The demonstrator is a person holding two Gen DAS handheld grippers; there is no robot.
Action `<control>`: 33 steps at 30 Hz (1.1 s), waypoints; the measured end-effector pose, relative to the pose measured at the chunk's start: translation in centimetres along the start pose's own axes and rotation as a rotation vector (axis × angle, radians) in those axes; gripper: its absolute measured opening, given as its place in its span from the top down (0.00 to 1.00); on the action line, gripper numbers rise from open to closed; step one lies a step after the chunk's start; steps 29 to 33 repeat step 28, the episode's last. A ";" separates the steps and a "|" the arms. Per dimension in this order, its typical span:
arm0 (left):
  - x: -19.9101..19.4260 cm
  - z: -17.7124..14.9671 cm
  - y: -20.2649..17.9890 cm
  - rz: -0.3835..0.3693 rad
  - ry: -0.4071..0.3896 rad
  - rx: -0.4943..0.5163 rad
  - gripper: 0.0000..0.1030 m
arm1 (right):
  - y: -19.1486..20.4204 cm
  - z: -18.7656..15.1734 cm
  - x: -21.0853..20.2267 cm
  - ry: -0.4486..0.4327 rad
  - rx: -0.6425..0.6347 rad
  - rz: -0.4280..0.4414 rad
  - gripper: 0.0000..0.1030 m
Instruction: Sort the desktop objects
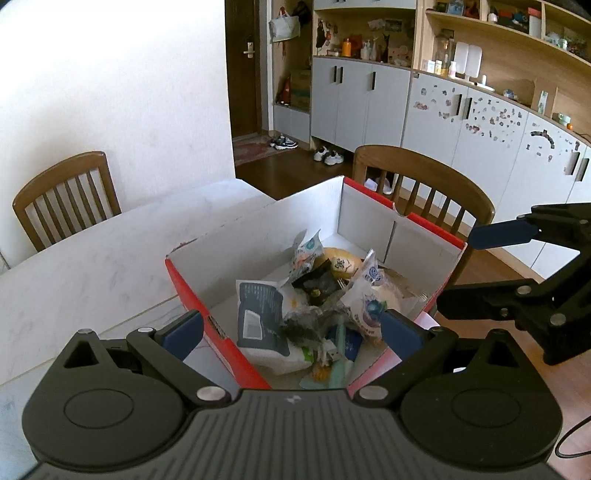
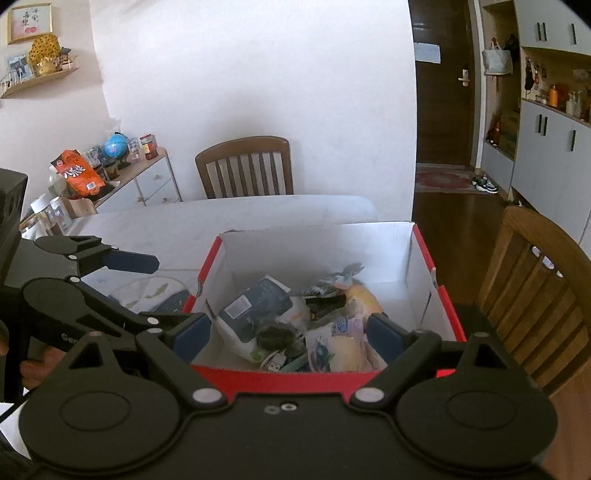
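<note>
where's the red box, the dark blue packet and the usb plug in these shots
red box (image 2: 424,254), right wrist view, on its red right-hand rim
dark blue packet (image 2: 258,306), right wrist view, on its blue printed face
usb plug (image 2: 275,365), right wrist view, on its metal end

Right hand-held gripper (image 2: 289,334) wide open over red box (image 2: 424,254) full of packets (image 2: 255,314).

A home dining room: wooden chairs (image 1: 66,195), shoes (image 1: 328,155) by the door (image 1: 243,66), cluttered shelves (image 1: 498,33).
</note>
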State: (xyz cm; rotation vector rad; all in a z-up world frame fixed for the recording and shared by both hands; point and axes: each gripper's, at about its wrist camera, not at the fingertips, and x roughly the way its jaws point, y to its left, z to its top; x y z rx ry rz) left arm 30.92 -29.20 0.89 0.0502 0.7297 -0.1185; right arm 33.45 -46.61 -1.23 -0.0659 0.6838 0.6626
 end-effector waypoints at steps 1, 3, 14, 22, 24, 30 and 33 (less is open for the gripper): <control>0.0 -0.1 0.0 0.003 0.000 0.000 0.00 | 0.1 -0.2 -0.1 -0.003 0.002 -0.003 0.11; -0.1 -0.4 0.0 0.002 0.003 -0.004 0.00 | 0.3 -0.5 -0.1 -0.005 0.007 -0.007 0.10; 0.3 -1.5 -0.2 0.007 0.039 -0.025 0.00 | 1.0 -1.8 0.0 0.005 0.012 -0.030 0.10; 0.2 -1.9 -0.5 0.012 0.030 -0.018 0.00 | 1.0 -2.5 -0.2 0.009 0.034 -0.032 0.10; 0.2 -1.9 -0.5 0.010 0.033 -0.013 0.00 | 1.1 -2.6 -0.3 0.010 0.036 -0.034 0.10; 0.1 -2.0 -0.5 0.007 0.034 -0.018 0.00 | 1.3 -2.7 -0.3 0.011 0.043 -0.037 0.10; 0.1 -2.0 -0.5 0.007 0.034 -0.018 0.00 | 1.3 -2.7 -0.3 0.011 0.043 -0.037 0.10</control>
